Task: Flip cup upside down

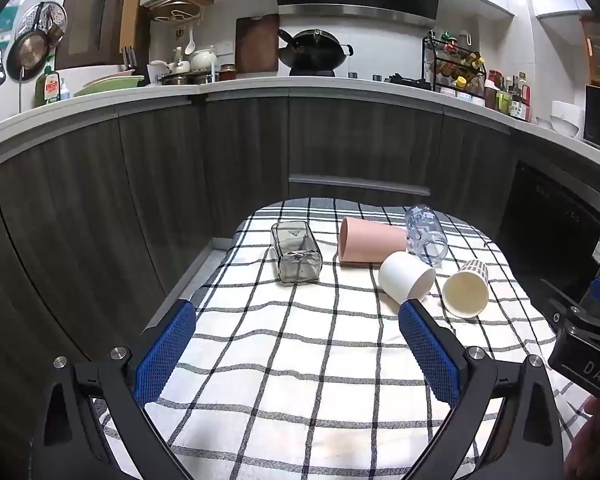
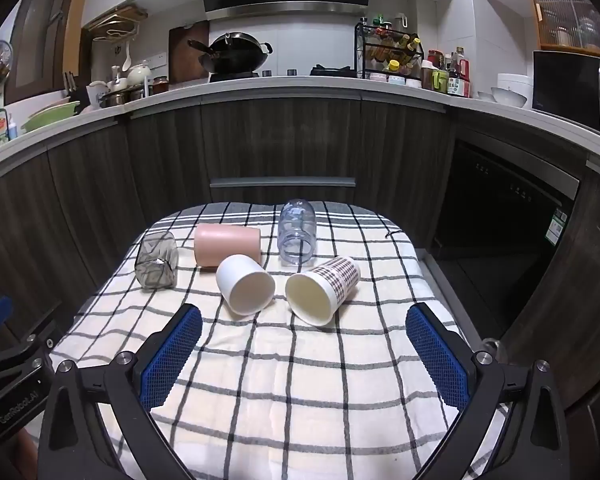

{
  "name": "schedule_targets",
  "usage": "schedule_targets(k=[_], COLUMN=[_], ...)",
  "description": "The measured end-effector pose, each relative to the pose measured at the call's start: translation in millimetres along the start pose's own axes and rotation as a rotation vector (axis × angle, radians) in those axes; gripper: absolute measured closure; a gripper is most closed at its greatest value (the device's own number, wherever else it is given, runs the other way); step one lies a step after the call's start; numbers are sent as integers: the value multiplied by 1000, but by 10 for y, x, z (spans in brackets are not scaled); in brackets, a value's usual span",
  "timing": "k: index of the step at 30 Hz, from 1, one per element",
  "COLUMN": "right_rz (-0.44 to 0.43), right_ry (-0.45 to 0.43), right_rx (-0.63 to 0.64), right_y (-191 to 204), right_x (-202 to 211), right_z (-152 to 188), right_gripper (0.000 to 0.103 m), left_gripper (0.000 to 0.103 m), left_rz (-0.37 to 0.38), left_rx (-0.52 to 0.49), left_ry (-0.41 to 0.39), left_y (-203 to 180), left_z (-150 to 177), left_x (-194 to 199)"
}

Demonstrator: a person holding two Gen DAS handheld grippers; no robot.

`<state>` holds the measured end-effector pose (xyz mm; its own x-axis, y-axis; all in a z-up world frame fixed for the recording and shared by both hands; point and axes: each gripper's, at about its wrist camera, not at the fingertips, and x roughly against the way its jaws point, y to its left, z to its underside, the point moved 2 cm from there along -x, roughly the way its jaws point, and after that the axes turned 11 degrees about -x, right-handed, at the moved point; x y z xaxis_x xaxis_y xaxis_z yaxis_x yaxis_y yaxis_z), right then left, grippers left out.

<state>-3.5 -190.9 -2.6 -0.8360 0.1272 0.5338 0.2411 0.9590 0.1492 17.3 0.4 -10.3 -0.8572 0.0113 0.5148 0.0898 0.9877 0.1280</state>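
Cups, five of them including the white cup (image 2: 246, 290) and plaid cup (image 2: 323, 290), are being left lying sideways on the checked surface (image 2: 300, 380), nothing flipped yet, while left gripper (image 1: 296, 354) and right gripper (image 2: 304, 354) are being held spread, empty.

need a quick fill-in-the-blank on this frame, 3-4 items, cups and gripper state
1. All five vessels on the checked cloth lie on their ____.
2. The pink cup lies directly behind the plain ____ cup.
3. The plaid paper cup has its open mouth facing ____ the cameras.
4. The left gripper and the right gripper are both ____ and hold nothing.

Missing words: sides; white; toward; open
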Motion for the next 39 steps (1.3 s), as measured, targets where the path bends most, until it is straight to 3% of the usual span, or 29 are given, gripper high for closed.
schedule_targets(k=[39], right_rz=[-4], right_ry=[-10], right_rx=[-4], right_y=[-13], right_x=[37], right_z=[-2], right_gripper=[1], left_gripper=[0], left_rz=[-3], left_rx=[-16], left_ry=[1], left_y=[-20], left_z=[34], left_x=[-7])
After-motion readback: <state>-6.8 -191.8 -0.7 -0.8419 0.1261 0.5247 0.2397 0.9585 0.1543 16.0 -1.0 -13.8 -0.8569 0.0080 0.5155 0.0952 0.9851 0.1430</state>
